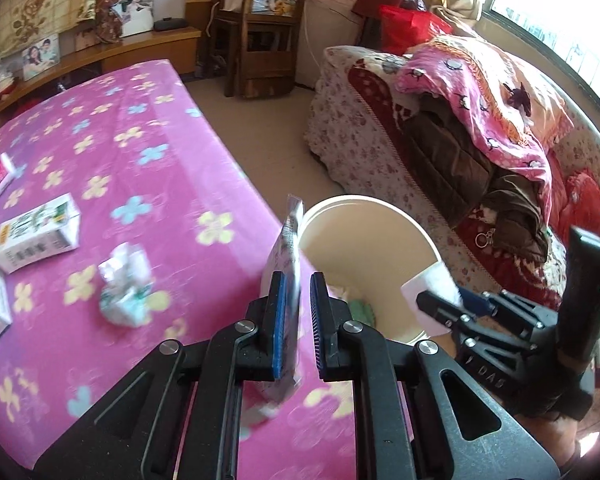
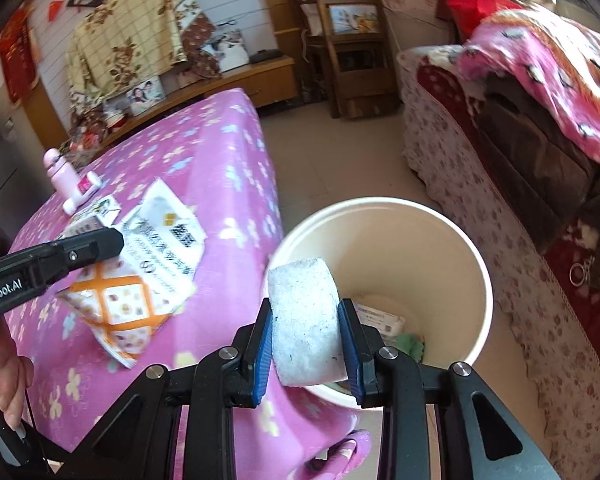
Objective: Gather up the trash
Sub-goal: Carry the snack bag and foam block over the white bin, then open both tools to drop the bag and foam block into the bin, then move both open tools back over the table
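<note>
Both tongs loaded — left tongs (image 1: pixel 298 312) pinch a flat packet (image 1: pixel 288 256), right tongs (image 2: pixel 305 328) clamp a white pad (image 2: pixel 306 312) — bucket (image 2: pixel 452 236) just ahead for dropping.

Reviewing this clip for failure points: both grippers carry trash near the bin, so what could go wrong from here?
1. The left gripper holds its snack packet over the pink bedspread, short of the bin; released now, it likely misses.
2. The white pad in the right gripper sits at the bin's near rim and could fall outside.
3. The grippers are close and might collide.
</note>
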`<move>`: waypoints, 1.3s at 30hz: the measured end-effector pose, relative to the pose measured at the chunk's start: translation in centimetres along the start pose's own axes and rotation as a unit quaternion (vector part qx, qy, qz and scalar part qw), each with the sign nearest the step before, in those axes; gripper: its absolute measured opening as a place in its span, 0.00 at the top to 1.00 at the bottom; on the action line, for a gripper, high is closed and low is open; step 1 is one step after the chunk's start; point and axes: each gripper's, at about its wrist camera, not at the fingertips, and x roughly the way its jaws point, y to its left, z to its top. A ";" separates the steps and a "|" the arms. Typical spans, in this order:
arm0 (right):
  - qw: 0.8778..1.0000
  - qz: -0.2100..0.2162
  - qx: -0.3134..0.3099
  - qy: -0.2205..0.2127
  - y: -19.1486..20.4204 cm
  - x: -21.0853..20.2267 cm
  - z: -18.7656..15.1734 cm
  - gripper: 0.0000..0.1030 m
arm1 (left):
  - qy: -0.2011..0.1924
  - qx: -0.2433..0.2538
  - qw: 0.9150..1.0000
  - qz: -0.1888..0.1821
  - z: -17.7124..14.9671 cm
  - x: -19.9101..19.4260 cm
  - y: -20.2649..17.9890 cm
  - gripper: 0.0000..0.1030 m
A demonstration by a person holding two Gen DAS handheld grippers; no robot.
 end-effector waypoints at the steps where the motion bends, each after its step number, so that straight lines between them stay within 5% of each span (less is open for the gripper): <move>1: 1.000 -0.001 0.003 0.001 -0.2 0.1 0.0 0.71 | 0.000 0.004 1.000 -0.001 0.3 0.4 -0.5 0.91; 22: 0.999 -0.041 0.031 0.002 -4.4 2.4 0.2 0.71 | 0.001 0.004 0.999 -0.046 3.5 3.9 -4.4 0.95; 25: 0.998 -0.050 0.039 0.016 -4.6 3.1 0.3 0.39 | 0.003 0.002 0.999 -0.048 3.2 4.2 -4.4 0.94; 28: 0.998 -0.047 0.046 0.018 -4.7 3.4 -0.1 0.33 | 0.009 0.016 0.999 -0.036 2.7 4.5 -4.5 0.93; 31: 0.997 -0.046 0.048 0.026 -4.7 3.8 -0.4 0.33 | 0.013 0.026 0.999 -0.022 2.2 4.7 -4.4 0.86; 35: 0.997 -0.042 0.055 0.031 -4.6 4.0 -0.7 0.33 | 0.007 0.018 1.000 -0.022 1.6 4.5 -3.7 0.58; 39: 0.997 -0.041 0.053 0.030 -4.1 3.8 -0.6 0.33 | -0.006 0.006 1.000 -0.017 1.3 3.9 -2.7 0.52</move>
